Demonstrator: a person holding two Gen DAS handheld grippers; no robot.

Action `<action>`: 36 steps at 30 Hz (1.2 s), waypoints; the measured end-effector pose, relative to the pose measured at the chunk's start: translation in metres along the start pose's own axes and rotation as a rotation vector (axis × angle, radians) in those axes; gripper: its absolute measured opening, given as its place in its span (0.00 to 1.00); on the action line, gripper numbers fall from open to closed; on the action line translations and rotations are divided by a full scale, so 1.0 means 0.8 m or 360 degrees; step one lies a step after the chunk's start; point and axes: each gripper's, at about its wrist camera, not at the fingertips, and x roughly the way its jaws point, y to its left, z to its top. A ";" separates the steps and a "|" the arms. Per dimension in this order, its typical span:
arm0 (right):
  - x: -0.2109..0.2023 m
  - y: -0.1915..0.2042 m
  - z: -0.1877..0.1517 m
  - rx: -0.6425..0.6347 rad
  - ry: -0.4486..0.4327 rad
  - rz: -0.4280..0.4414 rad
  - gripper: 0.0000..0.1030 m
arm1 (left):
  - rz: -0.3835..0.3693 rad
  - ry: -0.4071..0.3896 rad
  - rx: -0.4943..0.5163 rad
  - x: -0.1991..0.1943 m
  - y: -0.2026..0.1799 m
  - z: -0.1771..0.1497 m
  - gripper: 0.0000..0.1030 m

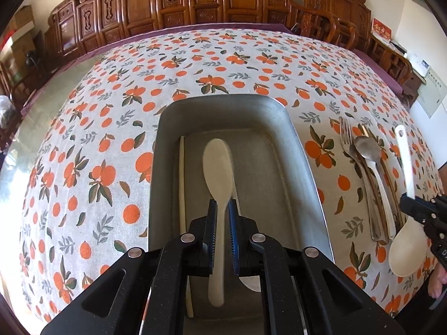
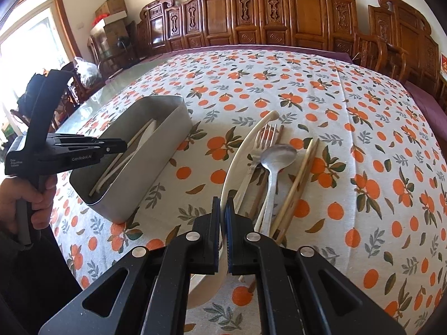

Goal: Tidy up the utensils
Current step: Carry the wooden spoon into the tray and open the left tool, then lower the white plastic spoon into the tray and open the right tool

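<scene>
Left gripper (image 1: pixel 222 217) is over the metal tray (image 1: pixel 301 150), fingers (image 1: pixel 210 223) either side of a cream rice paddle (image 1: pixel 218 167). Pads look close on the handle but there's a sliver of gap on the right side, so I can't tell if it's clenched or just let go. Paddle sits blade-away, roughly down the middle of the tray, w/ a pale chopstick (image 1: pixel 182 181) along the left wall.

Right gripper (image 2: pixel 223 223) is clamped on a second paddle (image 2: pixel 243 150), pinching it edge-on partway down the handle. Blade hangs low near the camera, handle end w/ the hole points out over the table. It's up off the cloth from what I can see.

Still loose on the tablecloth (image 2: pixel 363 111), right of the tray: fork (image 2: pixel 262 142), metal spoon (image 2: pixel 276 153), a pair of chopsticks (image 2: pixel 301 173), maybe a darker pair under the fork, hard to tell.

Handling, imo: the paddles are plastic, light and stiff, but smooth, so a thin edge-on pinch could let one swivel. Grab nearer the blade end so it doesn't droop. Fork and spoon will be heavier and slick, and lying flat on cloth they're awkward; go for the neck where it lifts a bit. Chopsticks are thin and roll, take both together mid-length.

Nothing fragile here, worst case smth clatters into the tray.
</scene>
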 end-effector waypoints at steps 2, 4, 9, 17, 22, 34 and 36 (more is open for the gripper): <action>0.002 0.004 0.000 -0.0006 0.0007 -0.0004 0.05 | -0.0010 -0.0028 -0.0005 -0.007 0.003 -0.001 0.10; 0.001 0.007 0.000 -0.0008 0.0004 -0.0004 0.05 | -0.0018 -0.0058 -0.0010 -0.017 0.006 -0.002 0.13; 0.000 0.015 0.002 -0.0003 0.0005 -0.0002 0.05 | -0.0021 -0.0124 0.0008 -0.038 0.011 -0.002 0.17; -0.005 0.040 0.021 -0.0045 0.0001 0.0009 0.05 | -0.0029 -0.0212 0.0002 -0.062 0.029 0.003 0.40; -0.006 0.068 0.051 -0.0047 -0.0048 0.0073 0.05 | -0.0042 -0.0236 -0.0028 -0.068 0.045 0.005 0.62; 0.033 0.134 0.109 -0.0106 -0.0045 0.0166 0.05 | -0.0011 -0.0260 -0.0128 -0.071 0.095 0.007 0.74; 0.042 0.138 0.114 -0.0093 -0.0032 0.0183 0.05 | -0.0013 -0.0265 -0.0148 -0.072 0.102 0.006 0.74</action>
